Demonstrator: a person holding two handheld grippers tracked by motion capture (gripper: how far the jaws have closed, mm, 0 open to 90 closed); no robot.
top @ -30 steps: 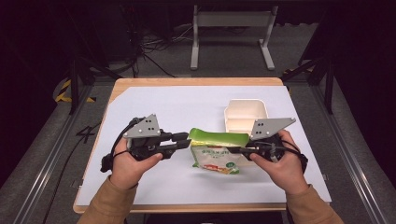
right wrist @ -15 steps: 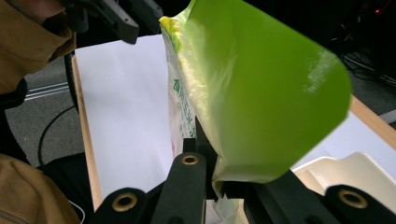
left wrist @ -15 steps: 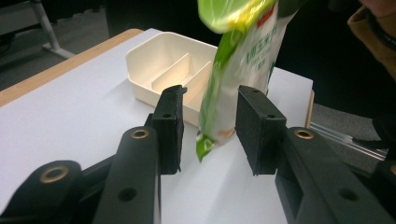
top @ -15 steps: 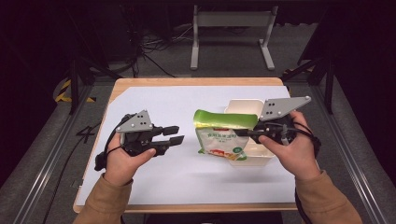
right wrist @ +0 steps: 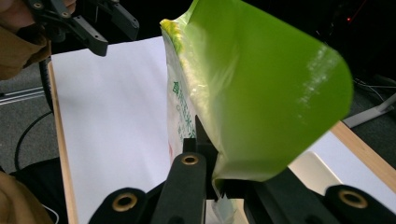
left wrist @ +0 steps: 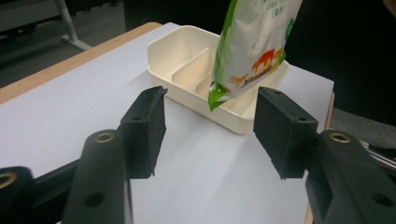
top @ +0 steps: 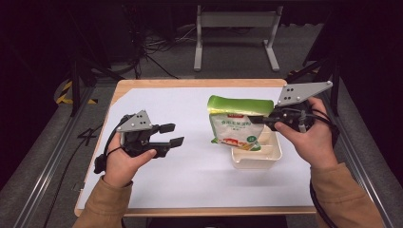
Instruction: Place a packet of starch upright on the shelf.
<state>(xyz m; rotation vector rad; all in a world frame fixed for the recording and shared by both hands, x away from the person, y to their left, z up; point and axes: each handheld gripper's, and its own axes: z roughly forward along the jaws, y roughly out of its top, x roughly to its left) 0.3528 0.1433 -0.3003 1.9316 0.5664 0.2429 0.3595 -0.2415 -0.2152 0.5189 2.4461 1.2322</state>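
Right hand-held gripper (top: 260, 119) pinches one edge of a green-and-white snack bag (top: 236, 122) hanging over a cream divided box (top: 256, 159) on the counter (top: 190, 180), so it could swing/slip & miss; left hand-held gripper (top: 172, 135) just opened, empty; bag's print too small to read.
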